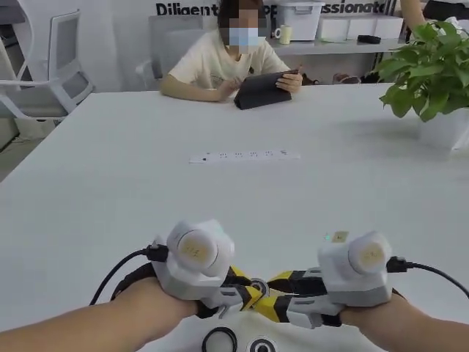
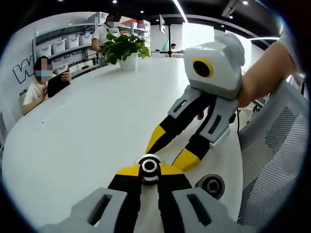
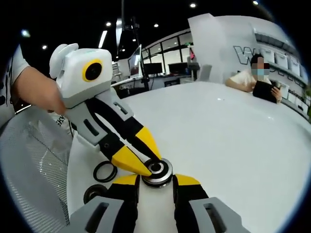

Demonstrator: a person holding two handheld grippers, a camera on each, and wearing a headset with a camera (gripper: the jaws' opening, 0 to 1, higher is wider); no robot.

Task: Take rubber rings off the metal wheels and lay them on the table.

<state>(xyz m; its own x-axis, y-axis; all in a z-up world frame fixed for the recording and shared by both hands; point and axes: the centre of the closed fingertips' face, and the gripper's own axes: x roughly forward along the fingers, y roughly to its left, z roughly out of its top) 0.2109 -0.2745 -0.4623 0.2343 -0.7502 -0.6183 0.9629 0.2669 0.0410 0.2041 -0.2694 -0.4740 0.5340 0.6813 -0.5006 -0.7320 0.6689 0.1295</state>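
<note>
Loose rubber ring [image 1: 205, 340] lies on the table [image 1: 220, 110], nearest in the head view, just below the wheel [image 1: 257, 286]. Left gripper view: left gripper [image 2: 149, 171] clamps that wheel, face up. Right gripper view: right gripper [image 3: 157, 180] straddles its rim from the opposite side; I cannot tell if it grips.

White table [image 1: 110, 183] here, broad and smooth, running to the far edge. Out in the middle lies a white power strip [image 1: 244, 155], flat, well apart from everything else. At the far right stands a white pot [image 1: 445, 128] holding a leafy green plant [image 1: 429, 66]. At the far edge a dark tablet [image 1: 262, 89] is propped up on the top. Now the near edge: a black rubber ring [image 1: 220, 340] lies flat, and just beside it, to its right, sits a metal wheel [image 1: 261, 345]. Whether the two touch, can't tell. The left gripper view catches that wheel flat, close to the table's edge.
</note>
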